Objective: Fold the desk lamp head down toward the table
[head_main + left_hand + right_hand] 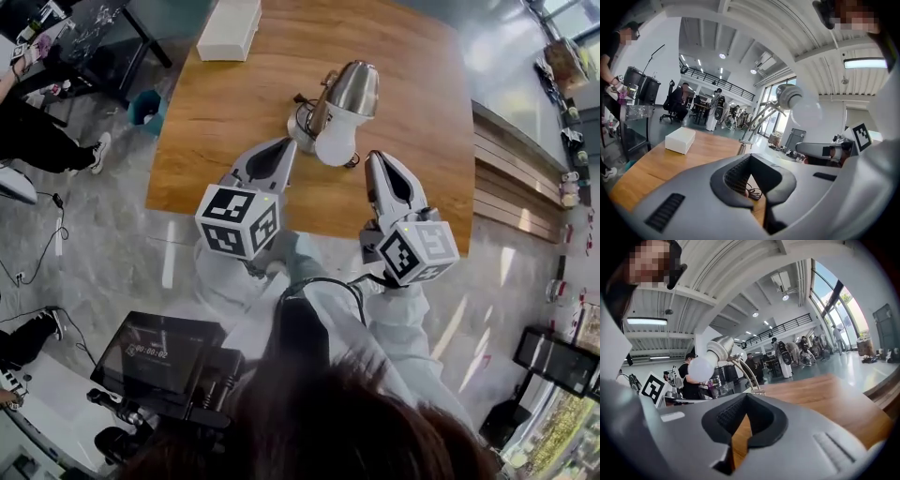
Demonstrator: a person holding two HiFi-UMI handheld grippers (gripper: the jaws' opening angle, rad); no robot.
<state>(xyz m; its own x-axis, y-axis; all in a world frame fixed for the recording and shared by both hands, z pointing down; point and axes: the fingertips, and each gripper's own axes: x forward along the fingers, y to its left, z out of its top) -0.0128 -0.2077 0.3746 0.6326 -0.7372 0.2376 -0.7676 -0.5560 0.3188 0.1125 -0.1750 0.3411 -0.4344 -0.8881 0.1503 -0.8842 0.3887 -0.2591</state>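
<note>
Left tongs [286,145]: pressed together, nothing between. Right tongs [375,159]: same, empty. Both sit over the near edge of the table [216,141], one on either side of the lamp [337,103], close to it but not touching. Lamp stands mid-table, head raised, bulb tilted toward the person. Closed tips probably suit pushing the head down rather than gripping it, with the other tongs steadying. Head not yet folded.
</note>
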